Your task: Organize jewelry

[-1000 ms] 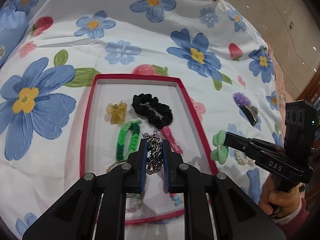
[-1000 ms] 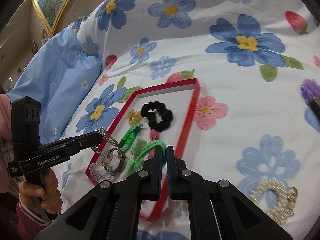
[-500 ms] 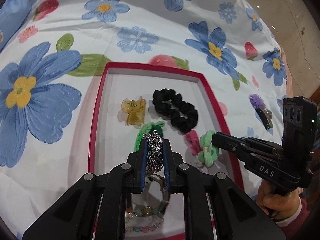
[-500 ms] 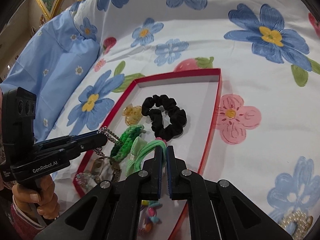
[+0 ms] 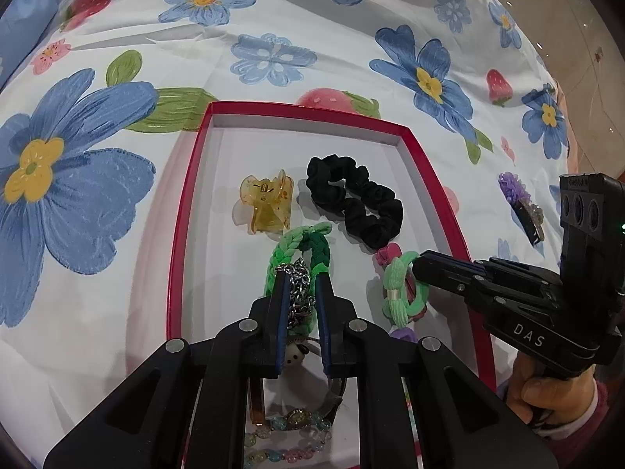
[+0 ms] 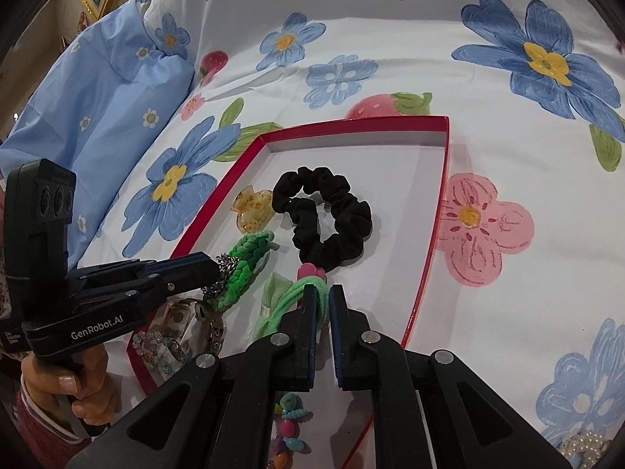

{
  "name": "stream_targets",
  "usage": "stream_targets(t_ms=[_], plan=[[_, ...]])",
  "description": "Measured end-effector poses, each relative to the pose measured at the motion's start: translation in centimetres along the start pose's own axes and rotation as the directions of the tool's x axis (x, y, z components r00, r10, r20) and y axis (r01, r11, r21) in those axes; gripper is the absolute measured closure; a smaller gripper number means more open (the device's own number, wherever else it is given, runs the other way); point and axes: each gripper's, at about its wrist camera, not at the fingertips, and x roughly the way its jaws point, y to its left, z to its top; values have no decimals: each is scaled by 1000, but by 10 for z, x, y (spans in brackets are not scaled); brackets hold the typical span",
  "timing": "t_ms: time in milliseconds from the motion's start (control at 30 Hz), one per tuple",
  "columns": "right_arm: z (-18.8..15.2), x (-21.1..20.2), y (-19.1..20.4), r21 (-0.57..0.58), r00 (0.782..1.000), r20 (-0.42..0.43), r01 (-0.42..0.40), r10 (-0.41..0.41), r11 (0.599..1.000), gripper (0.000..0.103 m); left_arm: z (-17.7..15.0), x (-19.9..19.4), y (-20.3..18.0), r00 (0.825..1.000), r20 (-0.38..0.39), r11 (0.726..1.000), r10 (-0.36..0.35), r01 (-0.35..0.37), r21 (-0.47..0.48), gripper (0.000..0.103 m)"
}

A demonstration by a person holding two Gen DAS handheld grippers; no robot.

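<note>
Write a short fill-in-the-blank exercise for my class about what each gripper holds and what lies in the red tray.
1. The left gripper is shut on a silver ____.
2. The right gripper holds a light ____ hair tie.
3. The scrunchie in the red tray is ____.
4. Beside it lies an amber hair ____.

Missing words: chain; green; black; claw

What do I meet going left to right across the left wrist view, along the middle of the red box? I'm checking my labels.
Amber translucent claw clip → black fabric scrunchie → red box's right rim → purple flower hair clip on the bedsheet.
</note>
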Motion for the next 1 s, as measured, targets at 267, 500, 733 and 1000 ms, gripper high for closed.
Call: stream_targets(t_ms=[267,500,733,1000], plan=[[-1,0,3,-5,1000,-3,2,-2,1000,92,-1,1,0,1000,-9,1000,8,-8,0,91],[-1,-6,1,1,1000,13,-2,2,1000,78,0,-8,-4,1000,11,1000,8,-8,-4,90],[-5,-30,-4,36,997,80,-27,24,999,64,-4,-35,-2,998,70,998,7,-3,-57,44],[-19,-76,-7,83,974,221,-71,51,994,42,-23,-67,0,993,118,993,27,-13,-120,25]])
